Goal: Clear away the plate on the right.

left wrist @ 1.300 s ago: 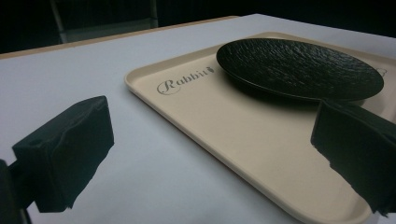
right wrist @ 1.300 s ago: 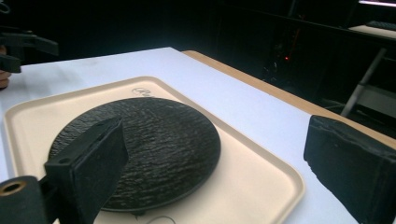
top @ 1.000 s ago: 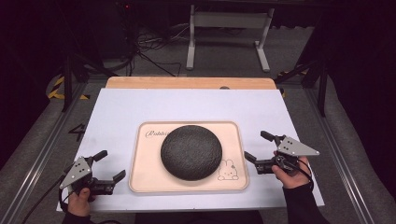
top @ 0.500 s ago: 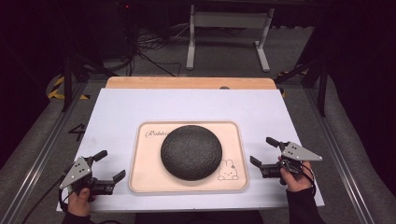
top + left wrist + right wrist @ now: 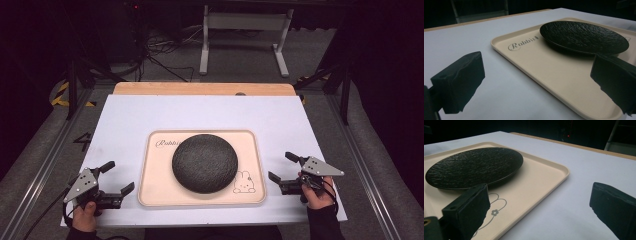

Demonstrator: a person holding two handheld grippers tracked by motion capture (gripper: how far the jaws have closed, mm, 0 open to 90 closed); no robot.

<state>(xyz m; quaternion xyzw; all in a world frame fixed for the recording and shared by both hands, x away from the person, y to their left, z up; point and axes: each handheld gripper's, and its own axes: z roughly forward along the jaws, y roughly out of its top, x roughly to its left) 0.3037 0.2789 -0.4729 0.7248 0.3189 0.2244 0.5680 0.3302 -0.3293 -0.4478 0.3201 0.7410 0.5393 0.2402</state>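
**Both grippers at the tray's ends, jaws wide, nothing held**

Counter (image 5: 150, 115): white top, wooden strip along far edge. Cream tray (image 5: 250, 165) lies near the middle of the front half, long side toward the person. Script lettering at its far-left corner, a rabbit drawing (image 5: 243, 182) at its near-right corner.

Black plate (image 5: 205, 162): round, rough-textured, sits flat on the tray, roughly centred, its rim inside the tray's raised edge on all sides. Rabbit drawing just beside its near-right edge.

Left gripper (image 5: 111, 176): low over the counter off the tray's left end, near the front corner. Jaws spread wide, empty. In the left gripper view one jaw hangs over bare counter, the other over the tray's near edge; plate (image 5: 584, 36) lies beyond, untouched.

Right gripper (image 5: 282, 167): off the tray's right end, clear of it. Jaws wide apart, empty. In the right gripper view the tray's corner (image 5: 564, 171) lies between the jaws, and the plate (image 5: 474, 166) lies farther in.
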